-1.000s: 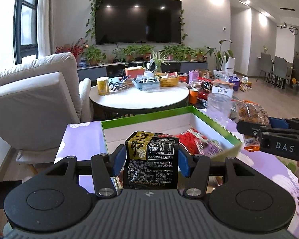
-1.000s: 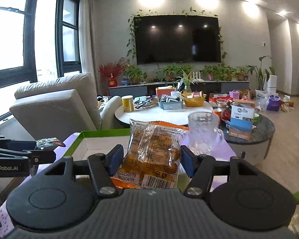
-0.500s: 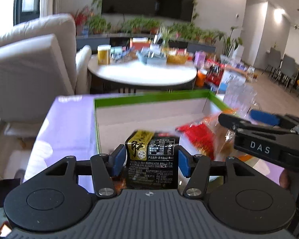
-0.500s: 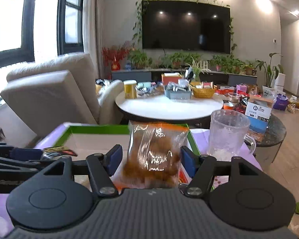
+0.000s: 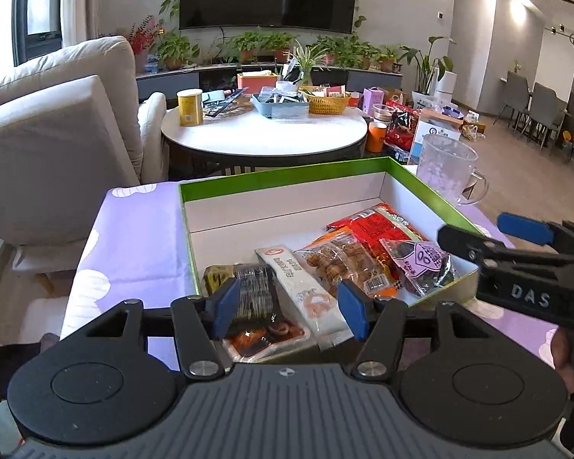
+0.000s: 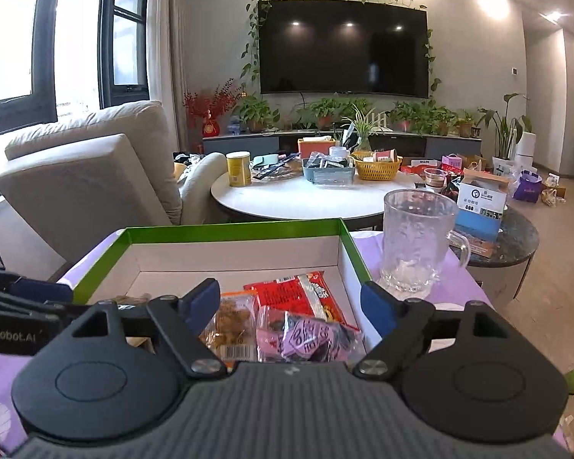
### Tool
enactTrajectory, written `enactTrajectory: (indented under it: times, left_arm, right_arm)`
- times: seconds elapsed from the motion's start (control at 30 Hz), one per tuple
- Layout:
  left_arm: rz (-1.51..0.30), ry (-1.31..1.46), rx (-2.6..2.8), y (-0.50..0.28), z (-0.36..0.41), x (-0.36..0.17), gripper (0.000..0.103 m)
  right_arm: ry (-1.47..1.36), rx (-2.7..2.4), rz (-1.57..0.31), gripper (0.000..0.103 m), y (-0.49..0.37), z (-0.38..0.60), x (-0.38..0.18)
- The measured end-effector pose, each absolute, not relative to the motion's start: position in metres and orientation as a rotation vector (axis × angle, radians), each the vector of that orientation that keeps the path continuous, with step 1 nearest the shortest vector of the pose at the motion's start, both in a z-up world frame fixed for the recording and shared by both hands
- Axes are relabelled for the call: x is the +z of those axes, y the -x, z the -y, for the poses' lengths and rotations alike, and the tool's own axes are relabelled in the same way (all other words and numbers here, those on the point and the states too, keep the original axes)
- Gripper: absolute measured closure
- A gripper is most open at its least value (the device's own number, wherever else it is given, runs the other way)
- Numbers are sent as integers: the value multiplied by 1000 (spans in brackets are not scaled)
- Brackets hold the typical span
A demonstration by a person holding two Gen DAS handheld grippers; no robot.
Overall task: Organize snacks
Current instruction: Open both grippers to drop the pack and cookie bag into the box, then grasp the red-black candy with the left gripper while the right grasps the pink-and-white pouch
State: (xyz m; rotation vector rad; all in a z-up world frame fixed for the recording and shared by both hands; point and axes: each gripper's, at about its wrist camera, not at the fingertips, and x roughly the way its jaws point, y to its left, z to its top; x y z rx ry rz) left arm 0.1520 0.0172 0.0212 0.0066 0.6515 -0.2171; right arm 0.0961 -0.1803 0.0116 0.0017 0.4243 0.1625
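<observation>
A green-rimmed white box (image 5: 287, 176) sits on the purple tablecloth and holds several snack packs. In the left wrist view the black and gold pack (image 5: 254, 294) lies in the box by the left wall, next to a white pack (image 5: 302, 290), an orange clear pack (image 5: 344, 264), a red pack (image 5: 379, 225) and a pink and black pack (image 5: 421, 264). My left gripper (image 5: 287, 306) is open and empty just above the near end of the box. My right gripper (image 6: 291, 306) is open and empty over the orange pack (image 6: 229, 321) and pink pack (image 6: 306, 336); it also shows in the left wrist view (image 5: 516, 264).
A clear glass mug (image 6: 417, 241) stands right of the box (image 6: 233, 225). Behind are a round white table (image 6: 306, 202) with a yellow can, basket and tray, a beige armchair (image 6: 88, 183) on the left, and a dark side table (image 6: 516, 237) with boxes.
Both grippers lowered to the box and opened. The left let go of the black and gold pack and the right let go of the orange pack; both packs now lie in the box.
</observation>
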Motion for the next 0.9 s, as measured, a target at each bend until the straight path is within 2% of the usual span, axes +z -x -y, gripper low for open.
enactTrajectory:
  times: [0.3, 0.9]
  left_arm:
    - [-652, -40, -227, -101, -43, 21, 49]
    - [-819, -25, -411, -44, -80, -37, 49]
  right_arm:
    - [19, 288, -411, 21, -52, 169, 16]
    - [113, 287, -488, 21, -16, 137, 3]
